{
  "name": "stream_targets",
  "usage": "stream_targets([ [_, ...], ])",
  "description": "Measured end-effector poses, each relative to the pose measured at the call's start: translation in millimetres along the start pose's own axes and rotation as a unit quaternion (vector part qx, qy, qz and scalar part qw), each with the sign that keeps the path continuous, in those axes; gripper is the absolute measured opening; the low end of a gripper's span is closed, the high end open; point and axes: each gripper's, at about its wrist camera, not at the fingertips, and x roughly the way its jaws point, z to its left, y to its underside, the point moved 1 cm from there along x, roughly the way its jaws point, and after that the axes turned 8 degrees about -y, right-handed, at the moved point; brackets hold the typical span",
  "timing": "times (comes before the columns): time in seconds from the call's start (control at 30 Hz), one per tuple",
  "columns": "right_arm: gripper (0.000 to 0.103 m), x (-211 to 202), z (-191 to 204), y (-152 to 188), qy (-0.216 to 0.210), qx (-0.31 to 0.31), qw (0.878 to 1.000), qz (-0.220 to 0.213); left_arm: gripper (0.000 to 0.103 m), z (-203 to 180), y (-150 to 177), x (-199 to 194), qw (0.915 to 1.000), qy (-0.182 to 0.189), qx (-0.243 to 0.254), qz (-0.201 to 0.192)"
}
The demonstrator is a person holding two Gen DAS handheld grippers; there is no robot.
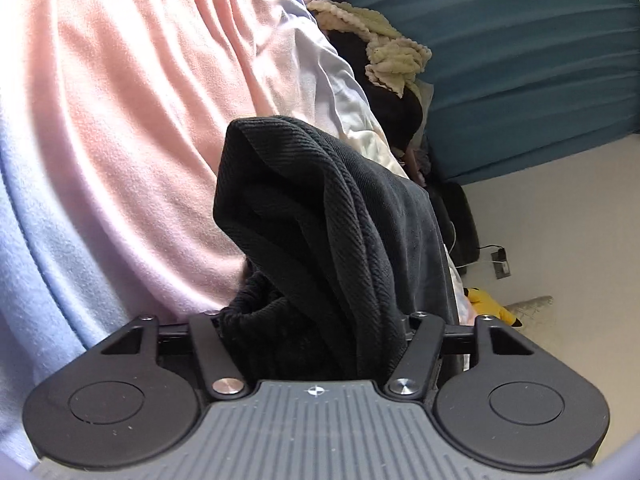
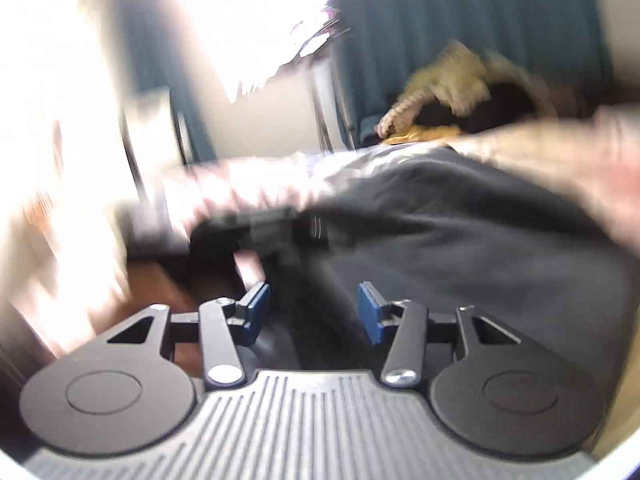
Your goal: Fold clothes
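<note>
A dark ribbed garment (image 1: 320, 216) is bunched between the fingers of my left gripper (image 1: 314, 332) and rises in front of the camera, hiding the fingertips. The gripper is shut on it, over a pink and pale blue blanket (image 1: 120, 120). In the blurred right wrist view the same dark garment (image 2: 460, 232) lies spread over the bed. My right gripper (image 2: 314, 312) is open, its blue pads (image 2: 370, 312) apart and empty, just in front of the garment's near edge.
A heap of clothes with a cream knitted piece (image 1: 384, 52) lies further along the bed, also in the right wrist view (image 2: 440, 84). Teal curtains (image 1: 520, 60) hang behind. A yellow toy (image 1: 492, 308) and a cable lie on the floor.
</note>
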Motion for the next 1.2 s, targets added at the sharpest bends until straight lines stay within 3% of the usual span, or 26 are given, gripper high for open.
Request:
stream_targets([
  [0.07,0.060,-31.3,-20.7,-14.4,0.036,0.049,0.996,-0.070,0.063,0.2,0.1,-2.0,1.0000,0.000,0.003,-0.003],
  [0.1,0.074,-45.2,-30.8,-20.3,0.075,0.057,0.990,-0.101,0.063,2.4,0.5,-3.7,1.0000,0.001,0.001,-0.003],
  [0.17,0.087,-65.8,-57.2,-26.8,0.168,0.087,0.972,-0.142,0.064,5.7,1.6,-4.0,1.0000,0.004,-0.001,-0.002],
  [0.2,0.087,-69.8,-73.2,-27.7,0.197,0.120,0.963,-0.141,0.064,6.2,1.5,-3.6,1.0000,0.005,-0.002,-0.002],
  [0.27,0.087,-69.4,-110.0,-21.2,0.217,0.217,0.943,-0.125,0.064,6.4,1.1,-2.3,1.0000,0.008,-0.004,-0.001],
  [0.33,0.084,-62.7,-140.1,-2.8,0.215,0.307,0.920,-0.111,0.064,6.5,1.2,-2.2,1.0000,0.009,-0.004,-0.001],
  [0.4,0.072,-51.8,-153.7,12.6,0.178,0.356,0.910,-0.114,0.064,6.2,1.6,-2.2,0.9999,0.010,-0.004,-0.002],
  [0.43,0.073,-45.8,-154.8,14.6,0.147,0.364,0.912,-0.120,0.065,6.3,1.9,-2.2,0.9999,0.011,-0.005,-0.002],
  [0.57,0.078,-32.7,-145.7,-0.1,0.133,0.315,0.931,-0.128,0.067,11.0,1.4,-0.9,0.9996,0.021,-0.018,0.004],
  [0.63,0.078,-25.7,-151.0,-0.7,0.145,0.309,0.933,-0.114,0.071,10.7,0.4,0.9,0.9996,0.025,-0.014,0.007],
  [0.73,0.070,-15.8,-157.8,3.9,0.163,0.307,0.931,-0.107,0.071,9.2,-0.1,1.9,0.9997,0.024,-0.005,0.004],
  [0.9,0.033,-24.8,-125.9,1.0,0.195,0.228,0.945,-0.133,0.053,0.9,1.5,-8.9,0.9995,0.015,0.021,-0.019],
  [1.07,0.028,-39.9,-92.6,-25.4,0.178,0.142,0.958,-0.174,0.047,-12.5,4.5,-36.0,0.9982,0.041,0.017,-0.039],
  [1.2,0.028,-64.1,-79.9,-49.0,0.155,0.131,0.960,-0.193,0.047,-37.3,9.7,-58.3,0.9952,0.077,0.035,-0.049],
])
